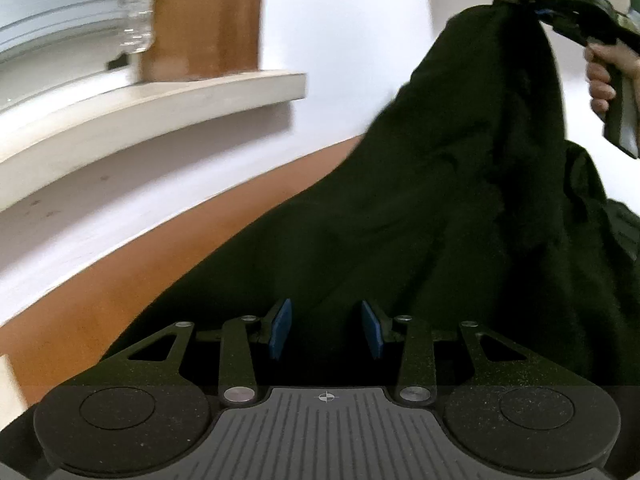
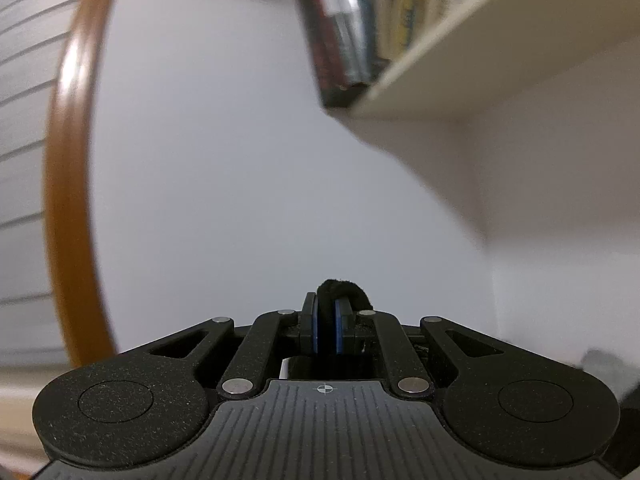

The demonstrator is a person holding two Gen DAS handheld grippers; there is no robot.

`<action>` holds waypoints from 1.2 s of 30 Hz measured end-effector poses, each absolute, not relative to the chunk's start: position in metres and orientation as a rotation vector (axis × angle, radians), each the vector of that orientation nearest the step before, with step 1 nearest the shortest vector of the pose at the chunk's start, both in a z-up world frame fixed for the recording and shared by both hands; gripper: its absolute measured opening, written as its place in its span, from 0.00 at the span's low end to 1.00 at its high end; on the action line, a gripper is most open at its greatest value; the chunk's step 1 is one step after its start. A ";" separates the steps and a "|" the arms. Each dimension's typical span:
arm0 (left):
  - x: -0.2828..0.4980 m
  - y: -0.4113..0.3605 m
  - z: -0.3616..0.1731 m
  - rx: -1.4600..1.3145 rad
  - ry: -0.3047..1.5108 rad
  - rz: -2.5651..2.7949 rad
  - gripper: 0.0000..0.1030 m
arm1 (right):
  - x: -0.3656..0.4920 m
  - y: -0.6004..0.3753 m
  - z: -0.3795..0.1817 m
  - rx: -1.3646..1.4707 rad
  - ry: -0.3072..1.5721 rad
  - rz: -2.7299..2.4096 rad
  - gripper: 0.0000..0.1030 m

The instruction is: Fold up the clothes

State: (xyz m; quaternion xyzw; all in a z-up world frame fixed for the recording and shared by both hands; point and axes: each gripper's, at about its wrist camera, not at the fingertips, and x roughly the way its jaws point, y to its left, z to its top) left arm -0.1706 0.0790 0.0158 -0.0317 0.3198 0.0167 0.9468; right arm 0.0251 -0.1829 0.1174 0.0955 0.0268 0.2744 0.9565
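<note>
— Garment [image 1: 460,208], dark green, where is it?
— Just past my left gripper [image 1: 326,330], whose jaws stand wide with nothing between them. It spreads over the brown surface [image 1: 120,280] and rises to the upper right of the frame.
— And there?
— My right gripper [image 2: 326,322] has its jaws closed on a bunched fold of it, below a bookshelf [image 2: 460,64].

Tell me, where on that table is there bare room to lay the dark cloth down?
A bare strip of orange-brown wooden table shows between the white wall and the black garment. Rightward is crowded: the garment drapes there, pinched up by the right gripper. The left gripper is open.
</note>
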 end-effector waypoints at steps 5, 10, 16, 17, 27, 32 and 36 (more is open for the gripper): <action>-0.200 0.098 0.016 -0.058 0.655 0.066 0.42 | 0.060 -0.186 0.063 0.053 0.508 0.490 0.17; -0.203 0.102 0.021 -0.052 0.669 0.048 0.51 | 0.066 -0.231 0.013 0.144 0.612 0.489 0.38; -0.184 0.085 0.039 0.022 0.668 0.039 0.58 | 0.066 -0.235 -0.009 0.151 0.596 0.546 0.52; -0.179 0.081 0.045 0.020 0.661 0.032 0.60 | 0.069 -0.229 -0.014 0.109 0.601 0.547 0.55; -0.091 0.004 0.071 0.082 0.620 -0.055 0.67 | 0.070 -0.235 -0.018 0.158 0.614 0.626 0.62; -0.045 -0.029 0.054 0.045 0.636 -0.087 0.68 | 0.070 -0.248 -0.019 0.235 0.597 0.620 0.62; -0.022 -0.061 0.041 0.070 0.652 -0.131 0.70 | 0.070 -0.254 -0.020 0.274 0.578 0.613 0.62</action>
